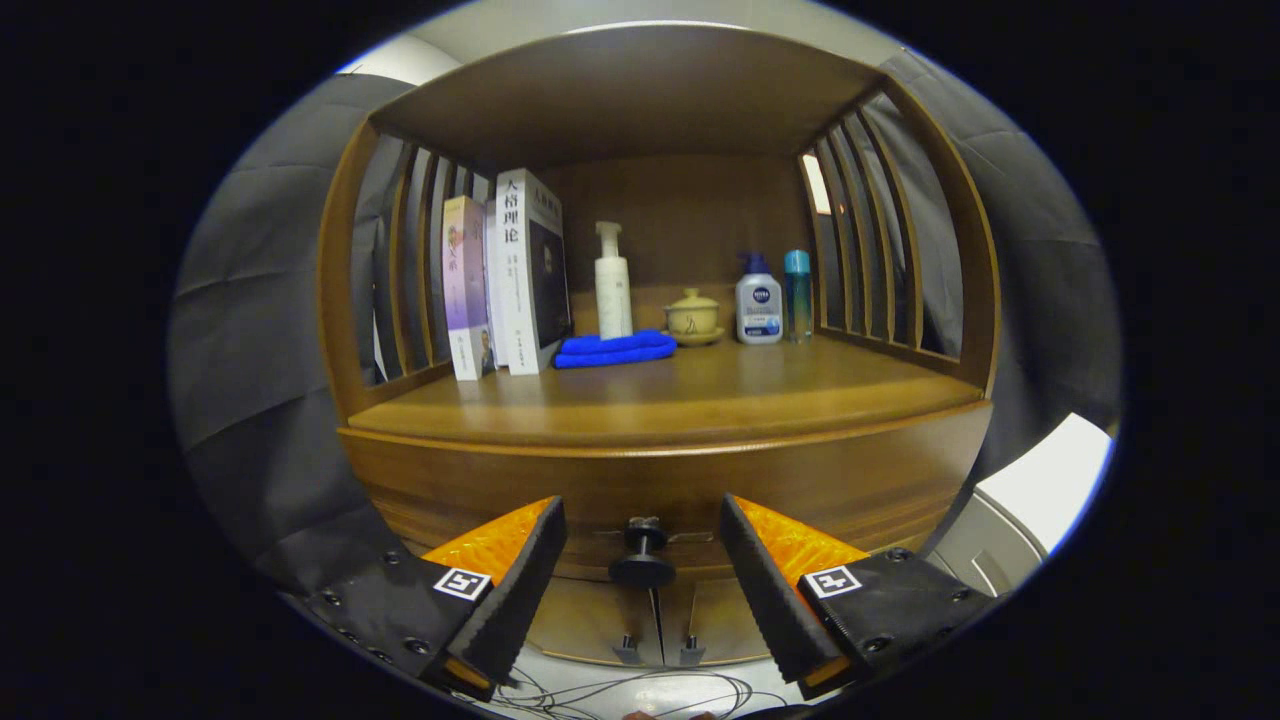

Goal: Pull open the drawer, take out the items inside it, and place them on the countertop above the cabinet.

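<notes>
A wooden cabinet fills the space ahead, with a countertop under a shelf roof. Below the countertop the drawer front is closed, and its dark round knob sticks out toward me. My gripper is open, its two fingers wide apart on either side of the knob without touching it. The knob sits between the fingertips, slightly ahead of them. Nothing is held. The drawer's contents are hidden.
On the countertop stand three books at the left, a folded blue cloth, a white pump bottle, a small lidded yellow pot, another pump bottle and a teal bottle. Two lower cabinet doors have small handles. Cables lie on the floor below.
</notes>
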Action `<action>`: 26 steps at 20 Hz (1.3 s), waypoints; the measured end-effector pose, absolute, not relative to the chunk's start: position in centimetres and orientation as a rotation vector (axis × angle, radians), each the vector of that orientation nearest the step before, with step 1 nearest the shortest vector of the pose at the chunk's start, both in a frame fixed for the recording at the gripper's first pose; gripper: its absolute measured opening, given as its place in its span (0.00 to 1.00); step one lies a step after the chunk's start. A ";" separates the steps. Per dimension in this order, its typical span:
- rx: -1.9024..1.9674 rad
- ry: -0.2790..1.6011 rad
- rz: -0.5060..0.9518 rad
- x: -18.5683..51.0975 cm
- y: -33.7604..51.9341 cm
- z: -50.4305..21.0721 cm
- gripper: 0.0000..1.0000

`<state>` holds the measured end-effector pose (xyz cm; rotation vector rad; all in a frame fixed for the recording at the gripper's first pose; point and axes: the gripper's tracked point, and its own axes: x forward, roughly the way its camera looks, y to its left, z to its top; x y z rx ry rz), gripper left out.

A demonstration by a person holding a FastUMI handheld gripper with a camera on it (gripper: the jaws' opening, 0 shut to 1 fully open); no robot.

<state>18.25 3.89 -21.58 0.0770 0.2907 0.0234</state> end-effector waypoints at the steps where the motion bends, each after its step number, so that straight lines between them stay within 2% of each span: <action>1: 0.076 0.297 0.022 18.4 3.9 -22.1 0.98; 9: -0.002 0.337 0.004 19.5 4.3 -25.4 0.98; 13: -0.032 0.336 -0.034 19.9 4.0 -25.9 0.59; 20: -0.018 0.340 -0.025 19.8 4.3 -26.2 0.28; 26: -0.074 0.344 -0.004 19.0 4.2 -26.2 0.28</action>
